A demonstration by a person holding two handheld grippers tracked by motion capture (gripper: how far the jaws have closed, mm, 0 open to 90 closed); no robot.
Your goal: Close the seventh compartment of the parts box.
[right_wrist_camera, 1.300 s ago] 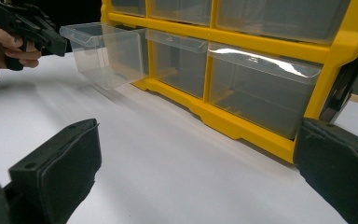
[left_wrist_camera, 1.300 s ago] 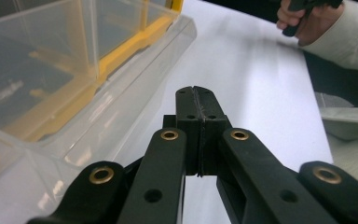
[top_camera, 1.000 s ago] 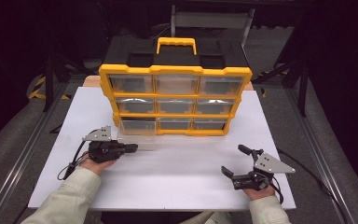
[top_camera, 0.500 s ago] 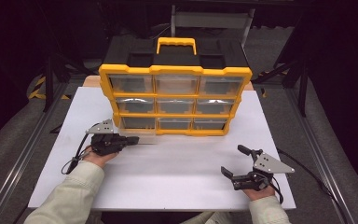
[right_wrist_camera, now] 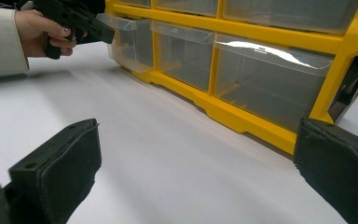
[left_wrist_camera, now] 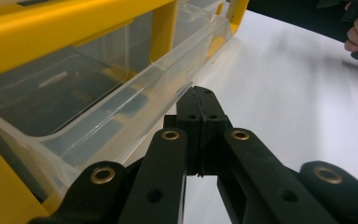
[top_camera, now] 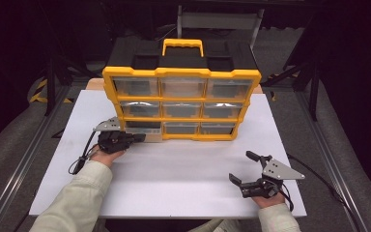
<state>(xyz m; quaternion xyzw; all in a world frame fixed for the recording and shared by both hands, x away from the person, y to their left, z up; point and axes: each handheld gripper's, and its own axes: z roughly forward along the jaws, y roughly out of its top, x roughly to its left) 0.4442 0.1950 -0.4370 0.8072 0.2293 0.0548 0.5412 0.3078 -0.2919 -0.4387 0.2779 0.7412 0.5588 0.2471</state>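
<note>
The bottom-left drawer (top_camera: 142,126) of the yellow organizer (top_camera: 181,104) is what I am working on: it sits in the lowest row at the cabinet's left end, and it now stands a little proud of the yellow frame, as my right gripper view shows when it is set against its two neighbours in that row. Over the last second my left gripper (top_camera: 137,138) has slid in from the open table toward the cabinet, so that its tips now lie right at the drawer's clear front lip. In the left gripper view its jaws are pressed together with no gap, their tips just beside or under the lip; I cannot tell whether they pinch the plastic or merely touch it. I judge this to be the start of a pull, the drawer barely begun on its way out. My right gripper (top_camera: 249,170) has not moved: it rests on the white table (top_camera: 183,183) near the front right corner, well apart from the cabinet, jaws spread wide and holding nothing. Since nothing steadies the cabinet, a hard tug might drag the whole unit toward me.
</note>
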